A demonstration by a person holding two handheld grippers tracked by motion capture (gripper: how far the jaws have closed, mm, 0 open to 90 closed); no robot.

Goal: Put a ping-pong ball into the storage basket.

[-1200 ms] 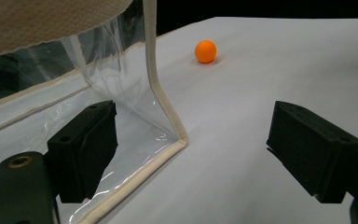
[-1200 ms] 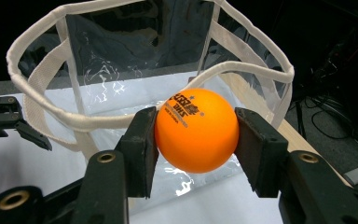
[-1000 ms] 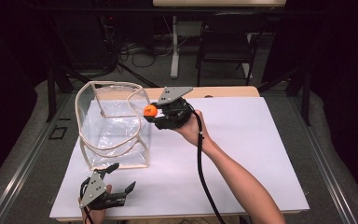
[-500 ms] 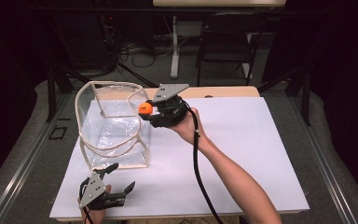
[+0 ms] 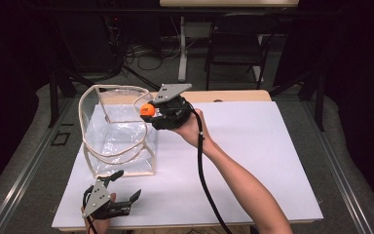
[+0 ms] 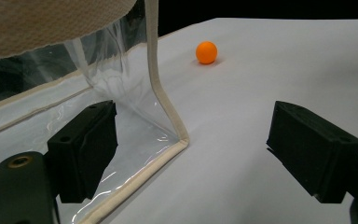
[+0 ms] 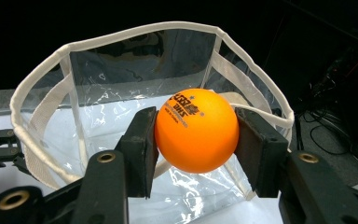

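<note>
A clear plastic bag (image 5: 112, 136) with cream trim stands open on the white table sheet (image 5: 253, 161) at the left. My right gripper (image 5: 148, 110) is shut on an orange ball (image 7: 196, 130) and holds it in the air at the bag's right rim, jaws pointing at the opening (image 7: 140, 70). My left gripper (image 5: 126, 184) rests open near the front left edge, just in front of the bag's near corner (image 6: 179, 140), with nothing between its jaws. A second orange ball (image 6: 206, 52) lies on the sheet farther off.
The white sheet stretches wide to the right of the bag and the arm. Past the far table edge stand a dark chair (image 5: 233, 48) and cables on the floor. The right gripper's black cable (image 5: 202, 165) trails along the forearm.
My right gripper has carried the orange ball a little to the left and up, closer over the bag's rim. The left gripper has stayed where it was.
</note>
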